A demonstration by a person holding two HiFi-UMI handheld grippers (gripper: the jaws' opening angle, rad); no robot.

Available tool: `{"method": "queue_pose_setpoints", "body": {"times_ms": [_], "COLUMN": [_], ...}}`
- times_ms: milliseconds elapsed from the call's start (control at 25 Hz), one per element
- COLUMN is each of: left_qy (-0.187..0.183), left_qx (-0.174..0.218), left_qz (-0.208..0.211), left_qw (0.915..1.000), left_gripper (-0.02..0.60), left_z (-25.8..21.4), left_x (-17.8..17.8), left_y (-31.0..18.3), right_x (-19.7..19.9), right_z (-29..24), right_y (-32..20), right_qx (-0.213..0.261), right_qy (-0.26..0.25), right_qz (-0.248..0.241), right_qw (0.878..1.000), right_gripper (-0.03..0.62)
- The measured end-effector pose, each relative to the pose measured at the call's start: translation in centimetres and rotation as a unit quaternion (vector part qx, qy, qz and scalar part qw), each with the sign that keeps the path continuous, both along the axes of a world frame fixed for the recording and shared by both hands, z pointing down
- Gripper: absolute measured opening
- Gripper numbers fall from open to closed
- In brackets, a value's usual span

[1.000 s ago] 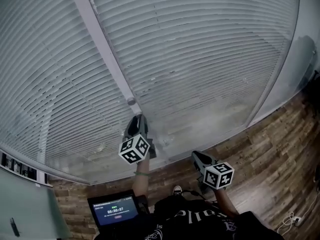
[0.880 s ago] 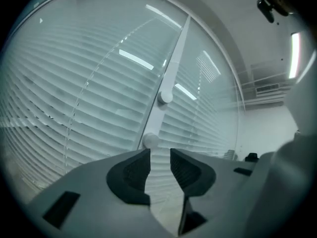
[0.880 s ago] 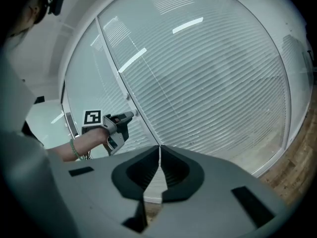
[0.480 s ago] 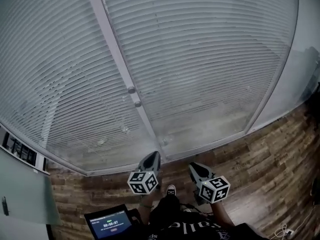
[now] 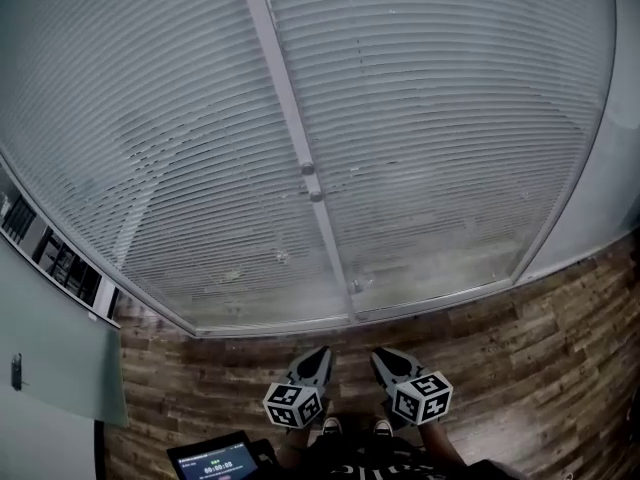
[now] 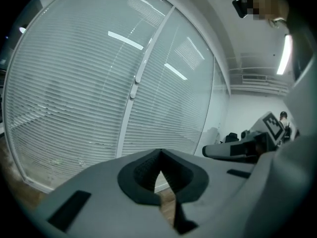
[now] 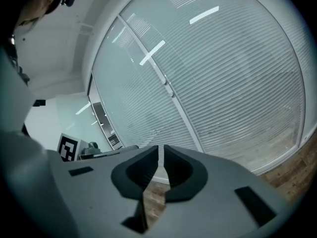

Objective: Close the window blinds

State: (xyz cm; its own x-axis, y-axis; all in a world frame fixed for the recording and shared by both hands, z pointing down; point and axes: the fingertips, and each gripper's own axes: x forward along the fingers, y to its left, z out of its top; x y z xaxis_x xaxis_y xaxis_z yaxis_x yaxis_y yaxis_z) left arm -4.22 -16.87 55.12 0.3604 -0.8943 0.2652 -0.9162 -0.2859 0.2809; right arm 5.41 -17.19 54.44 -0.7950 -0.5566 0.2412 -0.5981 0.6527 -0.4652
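The window blinds (image 5: 440, 138) fill the upper two thirds of the head view. Their slats are long and thin and run across the frame from left to right, stacked one under another down to the sill. They look pale grey-white and lie nearly flat against each other, so little shows through them. A white upright post (image 5: 285, 108) splits them into a left and a right panel, slanting from the top centre of the frame down toward the lower middle. Two small round knobs (image 5: 311, 182) sit on it about halfway down.

Below the blinds, a wooden plank floor (image 5: 540, 338) crosses the bottom of the frame.

The left hand-held gripper (image 5: 318, 354) sits at the bottom centre, well apart from the blinds and pointing up the frame toward them. In the left gripper view its jaws (image 6: 159, 155) are pressed together, tips touching, with nothing between them.

The right hand-held gripper (image 5: 384, 356) is just beside it, also aimed at the blinds. Its jaws (image 7: 161, 151) are drawn together to a thin slit, with nothing in it.

A small lit screen (image 5: 215, 462) shows at the bottom left edge.
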Motion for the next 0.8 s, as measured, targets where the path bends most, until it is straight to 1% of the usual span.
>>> {"method": "queue_pose_setpoints", "body": {"times_ms": [200,320,440,520,680,800], "left_qy": [0.018,0.03,0.044,0.045,0.022,0.033], "left_qx": [0.008,0.01,0.014,0.02,0.021,0.019], "left_qz": [0.002,0.014,0.03,0.044,0.08,0.088], "left_qw": [0.9998,0.9994,0.9985,0.9978,0.9963,0.9953], "left_gripper": [0.005,0.005,0.005,0.005,0.005,0.005], "left_z": [-0.8,-0.9,-0.8,-0.5,0.4,0.3], "left_x": [-2.2,-4.1,-5.9,-7.1,-9.3,-11.2], "left_y": [6.2,10.9,16.3,20.1,27.5,31.7], "right_x": [-3.8,-6.4,-8.4,-9.4,-10.3,-11.2], "right_z": [-0.5,-0.8,-0.6,-0.1,1.0,1.3], "right_y": [5.2,8.6,12.5,15.6,22.7,27.7], "right_qx": [0.008,0.017,0.036,0.041,0.032,0.025], "right_qy": [0.008,0.012,0.03,0.036,0.031,0.035], "right_qz": [-0.017,-0.01,0.017,0.036,0.081,0.096], "right_qw": [1.0,1.0,0.999,0.998,0.996,0.994], "right_gripper": [0.026,0.026,0.026,0.026,0.026,0.026]}}
